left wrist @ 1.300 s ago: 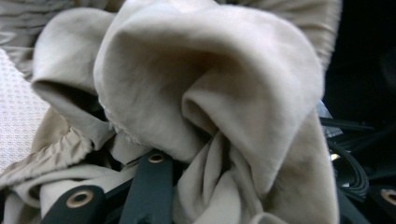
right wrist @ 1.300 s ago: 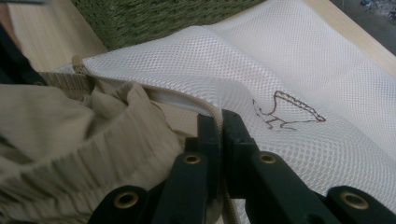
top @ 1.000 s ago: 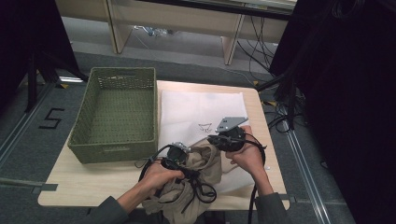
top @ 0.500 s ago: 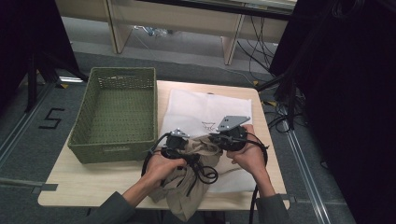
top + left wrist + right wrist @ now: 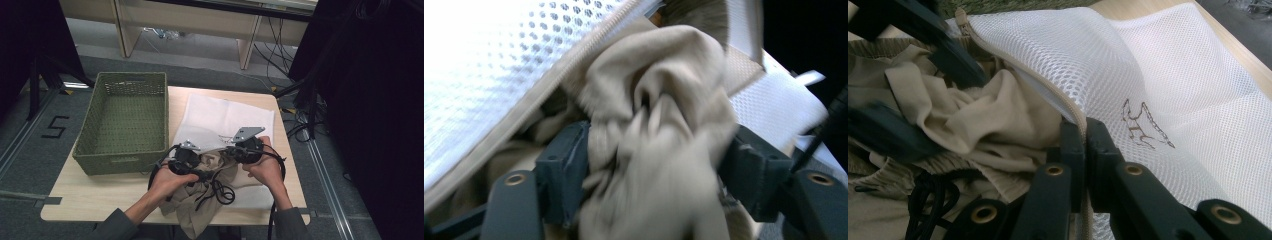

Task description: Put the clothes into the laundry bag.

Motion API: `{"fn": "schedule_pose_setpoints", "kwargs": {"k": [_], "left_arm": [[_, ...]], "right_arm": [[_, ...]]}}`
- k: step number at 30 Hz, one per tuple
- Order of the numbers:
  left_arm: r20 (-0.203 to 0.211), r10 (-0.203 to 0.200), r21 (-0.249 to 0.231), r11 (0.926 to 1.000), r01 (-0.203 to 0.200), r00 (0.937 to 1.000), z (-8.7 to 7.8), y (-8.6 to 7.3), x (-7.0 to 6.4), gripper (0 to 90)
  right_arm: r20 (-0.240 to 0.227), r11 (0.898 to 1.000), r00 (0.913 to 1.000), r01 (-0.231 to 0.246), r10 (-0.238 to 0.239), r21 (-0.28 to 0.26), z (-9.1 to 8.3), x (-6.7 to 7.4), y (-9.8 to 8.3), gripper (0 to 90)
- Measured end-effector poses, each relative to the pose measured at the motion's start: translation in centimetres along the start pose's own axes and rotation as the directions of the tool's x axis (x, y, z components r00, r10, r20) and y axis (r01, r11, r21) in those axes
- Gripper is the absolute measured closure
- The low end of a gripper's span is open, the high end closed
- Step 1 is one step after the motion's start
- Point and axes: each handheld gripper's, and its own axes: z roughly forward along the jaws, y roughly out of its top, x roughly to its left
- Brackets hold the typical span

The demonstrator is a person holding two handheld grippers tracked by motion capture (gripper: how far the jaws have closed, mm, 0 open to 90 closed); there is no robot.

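From the high view, my two hands work at the near edge of the wooden table (image 5: 100,192), right of the green woven basket (image 5: 122,120). A white mesh laundry bag (image 5: 225,117) lies flat just right of the basket, and a crumpled beige garment (image 5: 212,175) bunches at the bag's near end, part of it hanging off the table edge. My left gripper (image 5: 186,161) sits on the garment; my right gripper (image 5: 245,149) is at the bag's mouth.

In the left gripper view, my jaws have just been opening and stand wide, the garment (image 5: 659,150) heaped loosely between them, under the bag's zip edge (image 5: 534,105).

In the right gripper view, my jaws are clenched on the bag's beige zip hem (image 5: 1075,117), lifting it above the garment (image 5: 983,120).
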Motion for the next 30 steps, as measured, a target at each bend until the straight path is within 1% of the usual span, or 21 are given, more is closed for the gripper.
{"fn": "schedule_pose_setpoints", "kwargs": {"k": [2, 5, 6, 8, 9, 10, 11, 14, 15, 16, 17, 18, 19, 20, 22, 23, 24, 25, 27, 29, 30], "left_arm": [[0.001, 0.016, -0.007, 0.9999, -0.016, 0.9999, -1.0, -0.3, -0.3, 28.7], [0.018, 0.064, 0.029, 0.9975, -0.065, 0.9978, -2.2, -1.1, -1.0, 25.8], [0.025, 0.072, 0.042, 0.9964, -0.073, 0.9971, -2.2, -1.6, -1.4, 24.7], [0.017, 0.119, 0.071, 0.9903, -0.120, 0.9928, -2.1, -2.2, -1.9, 22.8], [0.002, 0.153, 0.092, 0.9840, -0.152, 0.9882, -1.8, -2.6, -2.1, 22.5], [0.004, 0.164, 0.112, 0.9802, -0.164, 0.9864, -1.5, -2.8, -2.2, 22.3], [0.004, 0.161, 0.128, 0.9788, -0.160, 0.9870, -0.9, -3.1, -2.4, 22.3], [0.002, 0.189, 0.179, 0.9661, -0.186, 0.9820, 0.7, -3.2, -2.3, 18.9], [0.002, 0.184, 0.187, 0.9655, -0.181, 0.9829, 1.3, -3.2, -2.3, 19.0], [0.002, 0.192, 0.207, 0.9600, -0.188, 0.9814, 1.9, -3.1, -2.1, 20.7], [0.016, 0.212, 0.215, 0.9536, -0.210, 0.9772, 2.5, -3.0, -1.8, 26.0], [0.027, 0.206, 0.204, 0.9567, -0.207, 0.9781, 2.7, -2.9, -1.7, 41.3], [0.032, 0.212, 0.199, 0.9563, -0.214, 0.9767, 2.8, -2.7, -1.7, 51.0], [0.029, 0.216, 0.189, 0.9576, -0.217, 0.9760, 2.8, -2.3, -1.7, 58.7], [0.032, 0.211, 0.168, 0.9624, -0.214, 0.9769, 2.6, -1.7, -1.7, 67.4], [0.031, 0.201, 0.153, 0.9669, -0.204, 0.9790, 2.4, -1.2, -1.6, 69.0], [0.025, 0.202, 0.144, 0.9683, -0.204, 0.9790, 2.2, -0.9, -1.5, 70.7], [0.021, 0.192, 0.123, 0.9733, -0.193, 0.9811, 2.0, -0.4, -1.4, 71.3], [0.016, 0.149, 0.070, 0.9863, -0.150, 0.9887, 1.7, 0.6, -1.1, 71.7], [0.017, 0.105, 0.028, 0.9940, -0.106, 0.9943, 1.7, 1.5, -0.6, 71.7], [0.016, 0.088, 0.014, 0.9960, -0.089, 0.9960, 1.8, 1.8, -0.4, 71.6]], "right_arm": [[0.001, 1.000, 1.0000, 0.001, -0.001, -0.001, 0.0, 0.0, 0.0, 88.8], [0.000, 1.000, 1.0000, 0.000, 0.000, 0.002, 0.0, 0.0, 0.0, 88.8], [0.001, 1.000, 1.0000, 0.000, 0.000, 0.004, 0.1, 0.0, 0.0, 88.8], [0.000, 1.000, 1.0000, 0.000, 0.000, 0.004, 0.1, 0.0, 0.0, 88.8], [0.000, 1.000, 1.0000, 0.000, 0.000, 0.004, 0.1, 0.1, 0.0, 88.8], [-0.004, 1.000, 1.0000, 0.006, -0.006, 0.004, 0.2, 0.1, 0.0, 88.8], [-0.004, 1.000, 1.0000, 0.002, -0.002, 0.006, 0.2, 0.1, 0.0, 88.8], [-0.006, 1.000, 1.0000, 0.002, -0.002, 0.010, 0.2, 0.2, 0.0, 88.8], [-0.004, 1.000, 1.0000, 0.005, -0.005, 0.010, 0.2, 0.2, 0.0, 88.8], [-0.007, 1.000, 1.0000, 0.003, -0.003, 0.011, 0.3, 0.2, 0.0, 88.8], [-0.008, 1.000, 1.0000, 0.004, -0.003, 0.012, 0.3, 0.2, 0.0, 88.8], [-0.011, 1.000, 0.9999, 0.003, -0.002, 0.014, 0.3, 0.3, 0.0, 88.8], [-0.012, 1.000, 0.9999, 0.006, -0.006, 0.015, 0.3, 0.3, 0.0, 88.8], [-0.012, 1.000, 0.9999, 0.010, -0.010, 0.015, 0.3, 0.3, 0.0, 88.8], [-0.014, 1.000, 0.9998, 0.013, -0.013, 0.014, 0.2, 0.4, 0.0, 88.8], [-0.017, 1.000, 0.9998, 0.009, -0.009, 0.009, 0.1, 0.4, 0.1, 88.8], [-0.017, 1.000, 0.9998, 0.009, -0.009, 0.005, 0.0, 0.4, 0.1, 88.9], [-0.016, 1.000, 0.9998, 0.009, -0.009, 0.004, 0.0, 0.4, 0.2, 88.8], [-0.017, 1.000, 0.9998, 0.013, -0.013, 0.001, -0.2, 0.4, 0.2, 88.8], [-0.016, 1.000, 0.9998, 0.013, -0.013, -0.001, -0.2, 0.5, 0.3, 88.8], [-0.015, 1.000, 0.9998, 0.011, -0.011, -0.003, -0.3, 0.5, 0.3, 88.8]]}}
